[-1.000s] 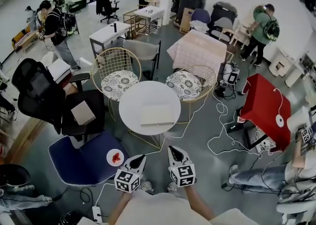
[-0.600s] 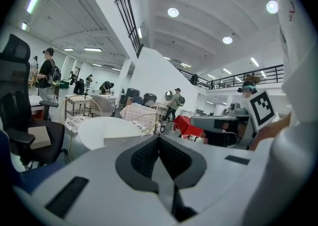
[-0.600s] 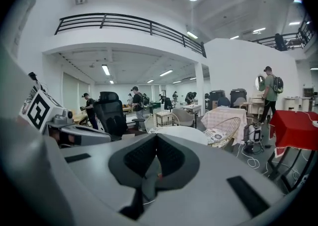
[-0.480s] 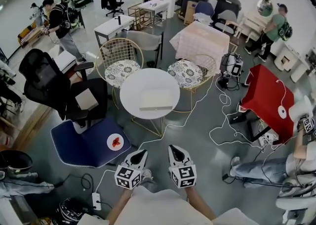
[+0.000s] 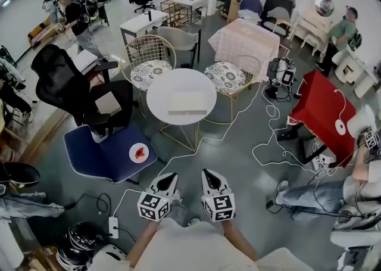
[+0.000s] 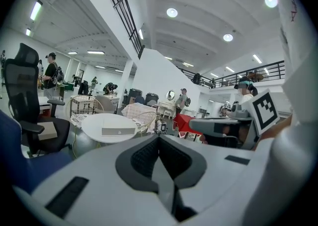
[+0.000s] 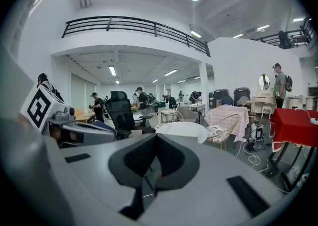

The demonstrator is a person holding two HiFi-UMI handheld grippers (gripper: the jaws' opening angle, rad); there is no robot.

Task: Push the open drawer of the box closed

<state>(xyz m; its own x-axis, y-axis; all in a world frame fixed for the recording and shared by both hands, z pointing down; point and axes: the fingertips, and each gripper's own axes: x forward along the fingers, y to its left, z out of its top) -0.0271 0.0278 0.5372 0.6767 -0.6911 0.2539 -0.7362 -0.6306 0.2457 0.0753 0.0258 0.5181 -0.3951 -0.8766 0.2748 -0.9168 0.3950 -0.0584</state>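
The beige box [image 5: 187,103] lies on a round white table [image 5: 161,94] in the middle of the head view; from this distance I cannot make out its drawer. Both grippers hang at the bottom of that view, side by side above grey floor and well short of the table. My left gripper [image 5: 172,176] is shut, its jaws meeting in a point, and holds nothing. My right gripper [image 5: 206,173] is shut and empty too. In the left gripper view the box [image 6: 119,131] shows far beyond the left gripper [image 6: 159,138]. The right gripper [image 7: 156,138] points toward the table [image 7: 183,129].
A blue seat [image 5: 104,153] with a white plate [image 5: 139,152] stands left of the table, beside a black office chair [image 5: 65,91]. Two wire chairs [image 5: 149,70] [image 5: 229,76] stand behind it. Cables [image 5: 268,145] cross the floor and a red table [image 5: 324,115] stands right. People stand around.
The table, box and blue seat have slid up the head view and look a little smaller. Both grippers keep their place at the bottom, still shut.
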